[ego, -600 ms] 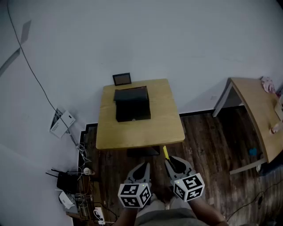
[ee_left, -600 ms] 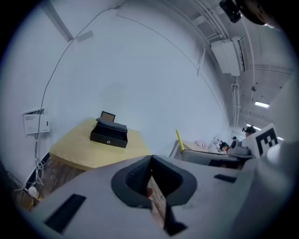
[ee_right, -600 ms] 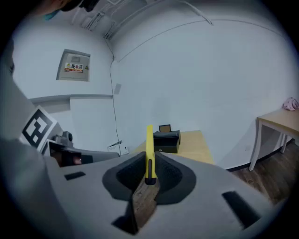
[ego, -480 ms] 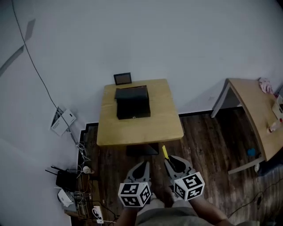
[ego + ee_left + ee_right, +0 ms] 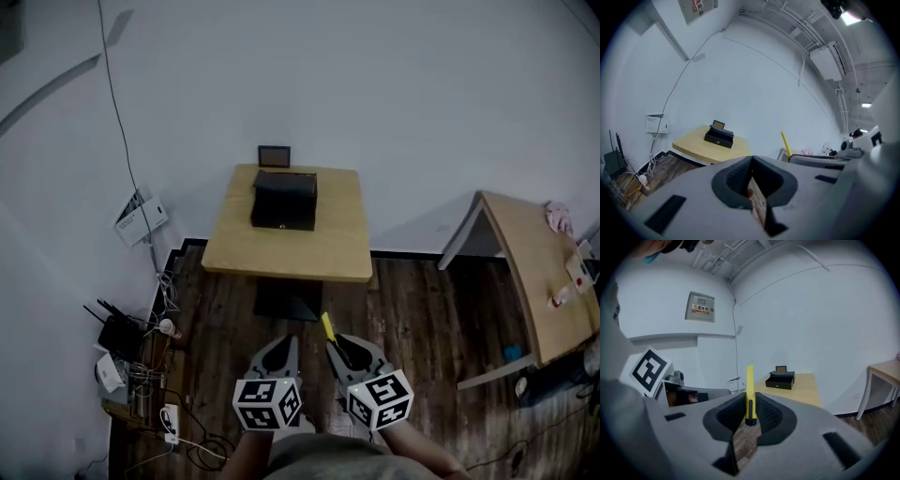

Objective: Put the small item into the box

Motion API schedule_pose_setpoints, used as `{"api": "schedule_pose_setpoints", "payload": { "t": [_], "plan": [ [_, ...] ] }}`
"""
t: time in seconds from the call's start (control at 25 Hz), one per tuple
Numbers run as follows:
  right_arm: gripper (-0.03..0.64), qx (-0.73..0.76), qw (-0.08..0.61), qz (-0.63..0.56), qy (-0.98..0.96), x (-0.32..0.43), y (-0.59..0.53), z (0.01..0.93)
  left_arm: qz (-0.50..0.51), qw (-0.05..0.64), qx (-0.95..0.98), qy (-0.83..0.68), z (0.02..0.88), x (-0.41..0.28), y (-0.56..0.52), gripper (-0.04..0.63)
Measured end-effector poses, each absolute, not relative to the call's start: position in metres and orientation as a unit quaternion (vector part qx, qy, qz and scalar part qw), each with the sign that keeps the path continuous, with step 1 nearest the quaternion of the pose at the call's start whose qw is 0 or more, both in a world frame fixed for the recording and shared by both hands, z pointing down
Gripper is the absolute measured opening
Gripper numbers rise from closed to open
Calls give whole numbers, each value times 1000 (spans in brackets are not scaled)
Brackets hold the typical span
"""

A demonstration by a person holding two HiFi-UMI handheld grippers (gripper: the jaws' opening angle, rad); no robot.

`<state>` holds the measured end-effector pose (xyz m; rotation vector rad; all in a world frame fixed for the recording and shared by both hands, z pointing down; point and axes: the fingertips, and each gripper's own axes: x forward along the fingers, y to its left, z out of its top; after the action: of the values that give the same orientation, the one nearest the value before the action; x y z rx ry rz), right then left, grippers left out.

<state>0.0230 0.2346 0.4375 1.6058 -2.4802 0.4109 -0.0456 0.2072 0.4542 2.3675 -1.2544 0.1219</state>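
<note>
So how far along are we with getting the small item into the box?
Done: the right gripper is shut on the yellow stick-like item. In hand: it is held over the floor; the left gripper is shut, empty. Left: reach the black box on the wooden table ahead and put it in.

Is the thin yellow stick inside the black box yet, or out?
Out: the thin yellow stick is clamped in the right gripper, well apart from the black box.

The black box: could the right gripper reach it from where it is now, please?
Probably not yet: the right gripper, shut on the yellow item, hangs over the floor short of the table; nothing blocks the way to the black box.
</note>
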Motion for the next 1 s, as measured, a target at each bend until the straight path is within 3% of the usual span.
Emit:
{"api": "schedule_pose_setpoints", "payload": {
  "t": [0.44,1.0],
  "plan": [
    [54,533,59,142,-832,44,277,432,62,231,859,-453,457,-22,265,3],
    [54,540,27,147,-828,31,175,423,68,230,868,-436,455,-35,168,3]
  ]
}}
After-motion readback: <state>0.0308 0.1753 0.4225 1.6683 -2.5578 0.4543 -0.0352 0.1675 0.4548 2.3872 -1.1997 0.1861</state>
